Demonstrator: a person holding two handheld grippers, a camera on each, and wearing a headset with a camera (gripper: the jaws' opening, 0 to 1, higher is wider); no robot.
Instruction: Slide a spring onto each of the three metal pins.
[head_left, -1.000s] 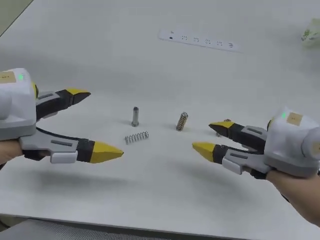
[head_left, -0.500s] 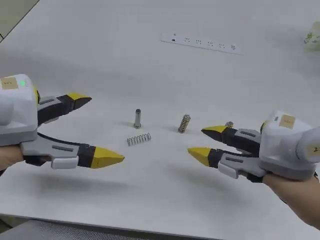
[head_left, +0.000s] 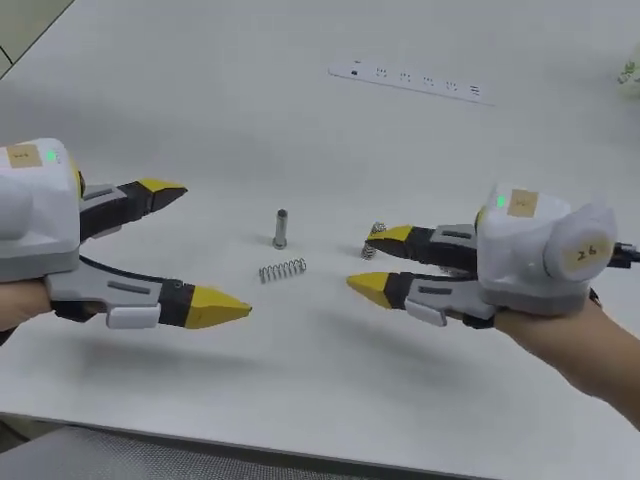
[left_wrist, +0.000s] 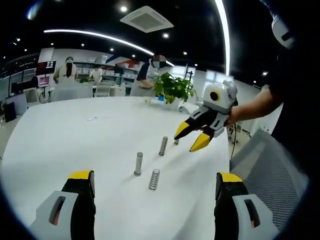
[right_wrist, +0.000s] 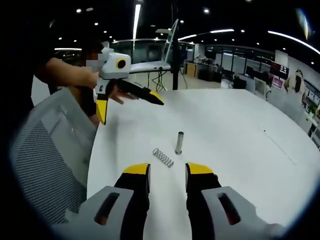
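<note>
Left tool gapes wide, right tool narrow, empty; a loose coiled steel spring lies just beside the upright grey metal pin between them.

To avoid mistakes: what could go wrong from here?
The loose spring lies on its side on the smooth table; a nudge may roll it away. The right hand-held gripper is close to the spring-covered pin and might knock it. The bare pin stands upright; a bump could topple it.
</note>
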